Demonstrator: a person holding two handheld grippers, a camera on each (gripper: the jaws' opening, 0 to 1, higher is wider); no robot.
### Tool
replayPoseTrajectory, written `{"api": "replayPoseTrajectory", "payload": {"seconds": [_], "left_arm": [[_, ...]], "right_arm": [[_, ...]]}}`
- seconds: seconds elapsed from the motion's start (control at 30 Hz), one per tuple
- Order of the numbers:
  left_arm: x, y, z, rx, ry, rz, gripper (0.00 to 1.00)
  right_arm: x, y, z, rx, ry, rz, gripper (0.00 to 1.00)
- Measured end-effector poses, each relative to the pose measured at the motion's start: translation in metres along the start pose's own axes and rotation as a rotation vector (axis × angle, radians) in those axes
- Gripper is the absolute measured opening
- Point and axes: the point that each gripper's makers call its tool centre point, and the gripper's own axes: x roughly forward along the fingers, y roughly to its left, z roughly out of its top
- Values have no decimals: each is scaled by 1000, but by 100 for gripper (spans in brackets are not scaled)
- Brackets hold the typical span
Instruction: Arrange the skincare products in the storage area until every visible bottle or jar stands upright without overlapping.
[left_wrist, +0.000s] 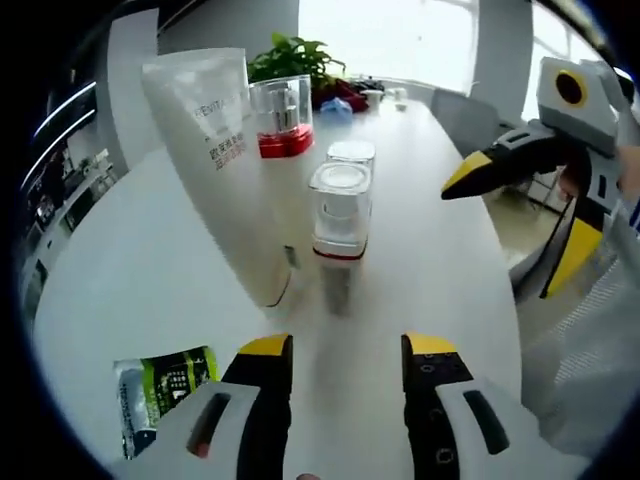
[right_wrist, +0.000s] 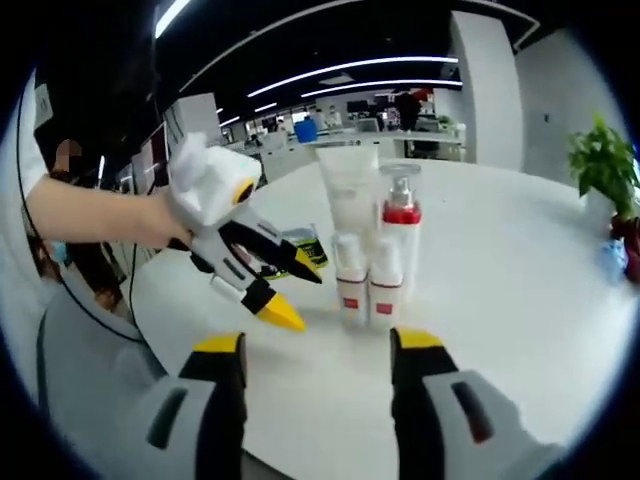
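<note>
Four skincare products stand upright, close together on the white bench (left_wrist: 120, 270): a tall white tube (left_wrist: 222, 160), a red-collared pump bottle (left_wrist: 282, 120) and two small clear-capped bottles (left_wrist: 341, 208). A green sachet (left_wrist: 160, 385) lies nearby. The left tool (left_wrist: 345, 350) and the right tool (right_wrist: 318, 345) are both apart, holding nothing.

Right gripper (right_wrist: 318, 352) hangs open, nothing between its jaws; four skincare bottles (right_wrist: 372, 240) stand upright just ahead, left gripper (right_wrist: 296, 292) open beside them.
</note>
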Motion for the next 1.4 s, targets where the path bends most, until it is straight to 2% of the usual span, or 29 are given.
{"api": "replayPoseTrajectory", "payload": {"seconds": [0.07,0.27,0.5,0.83,0.97,1.2,1.4], "left_arm": [[-4,1,-4,-13,2,14,51],[-20,-1,-21,-55,13,48,54],[-43,-5,-45,-151,7,93,60],[-85,-14,-74,-277,-28,177,68],[-100,-16,-84,-303,-50,215,72],[-126,-20,-93,-378,-96,284,78],[-141,-22,-98,-404,-127,329,85]], "right_arm": [[-1,2,0,-5,1,3,59],[-4,5,3,-31,-15,7,62],[-9,7,6,-49,-22,7,67],[-17,14,5,-62,-18,20,73],[-22,15,5,-63,-20,25,75],[-30,17,4,-37,-30,35,79],[-33,19,5,-34,-36,40,81]]}}
